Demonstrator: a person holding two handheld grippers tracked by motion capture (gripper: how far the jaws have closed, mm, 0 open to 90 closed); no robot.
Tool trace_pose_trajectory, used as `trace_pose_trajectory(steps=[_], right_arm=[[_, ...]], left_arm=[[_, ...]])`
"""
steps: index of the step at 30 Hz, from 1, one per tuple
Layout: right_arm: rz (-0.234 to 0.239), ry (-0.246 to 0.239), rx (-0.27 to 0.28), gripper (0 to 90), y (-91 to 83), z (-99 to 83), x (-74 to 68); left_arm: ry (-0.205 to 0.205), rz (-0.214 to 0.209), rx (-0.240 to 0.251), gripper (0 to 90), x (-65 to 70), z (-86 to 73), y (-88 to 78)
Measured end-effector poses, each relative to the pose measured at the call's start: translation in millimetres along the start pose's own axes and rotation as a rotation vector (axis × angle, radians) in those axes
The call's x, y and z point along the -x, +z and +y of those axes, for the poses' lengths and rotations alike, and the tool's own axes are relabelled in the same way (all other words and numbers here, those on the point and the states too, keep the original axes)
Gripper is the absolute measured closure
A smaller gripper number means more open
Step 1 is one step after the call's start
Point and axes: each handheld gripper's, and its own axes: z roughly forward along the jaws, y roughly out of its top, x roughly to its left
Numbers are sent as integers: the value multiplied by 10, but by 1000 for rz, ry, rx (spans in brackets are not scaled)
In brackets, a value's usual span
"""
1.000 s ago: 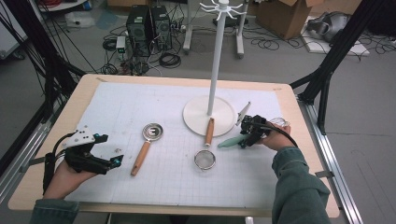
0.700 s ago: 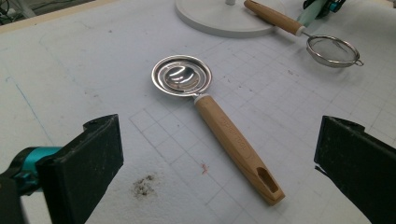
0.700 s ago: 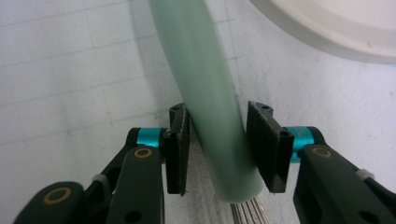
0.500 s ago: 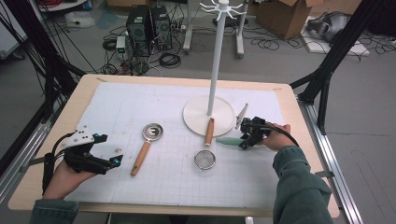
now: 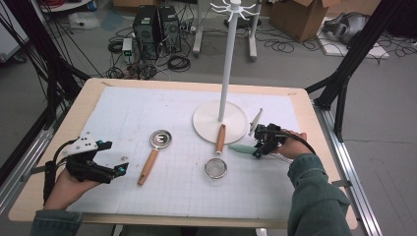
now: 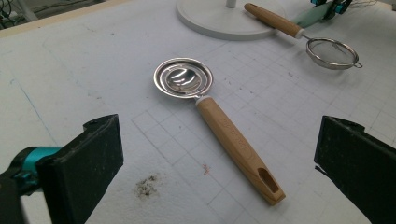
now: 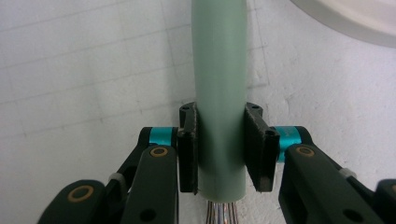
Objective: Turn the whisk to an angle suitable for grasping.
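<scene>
White gridded mat (image 5: 147,118), right gripper (image 7: 219,149) clamped on green handle (image 7: 219,70)

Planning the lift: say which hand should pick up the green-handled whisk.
Right. The right gripper has just closed on the whisk handle; the left gripper sits open near the wooden-handled spoon.

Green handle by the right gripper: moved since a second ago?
No. The green handle lies at the same spot beside the white stand base; only the right gripper's jaws have just closed onto it.
</scene>
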Motion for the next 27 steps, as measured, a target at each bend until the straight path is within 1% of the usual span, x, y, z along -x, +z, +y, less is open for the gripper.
trace_pose_trajectory(steps=[1, 4, 9, 15, 18, 21, 22, 24, 25, 26, 27], right_arm=[[-3, 5, 2, 696, -11, 0, -7], [3, 4, 13, 696, -29, -7, -10], [4, 21, 33, 697, -93, -44, -18], [-2, 25, 51, 697, -155, -49, -52], [-7, 30, 74, 697, -214, -58, -75], [-12, 42, 125, 698, -316, -84, -115], [-12, 42, 125, 698, -316, -84, -115], [-18, 60, 169, 698, -402, -118, -143], [-18, 60, 169, 698, -402, -118, -143], [-25, 62, 191, 698, -450, -134, -159], [-25, 62, 191, 698, -450, -134, -159]], left_arm=[[6, 1, 0, 17, -7, 4, -2], [4, -2, 2, 18, -8, 6, 0], [3, 4, 7, 17, -20, 3, -27], [2, 3, 11, 18, -25, 9, -39], [2, 2, 11, 17, -29, 8, -42], [3, 2, 11, 17, -25, 10, -39], [0, 1, 14, 17, -21, 11, -37], [5, 1, 12, 17, -24, 14, -38], [3, 0, 12, 17, -23, 14, -39], [1, 0, 13, 18, -23, 14, -41], [4, 3, 10, 18, -27, 14, -44]])
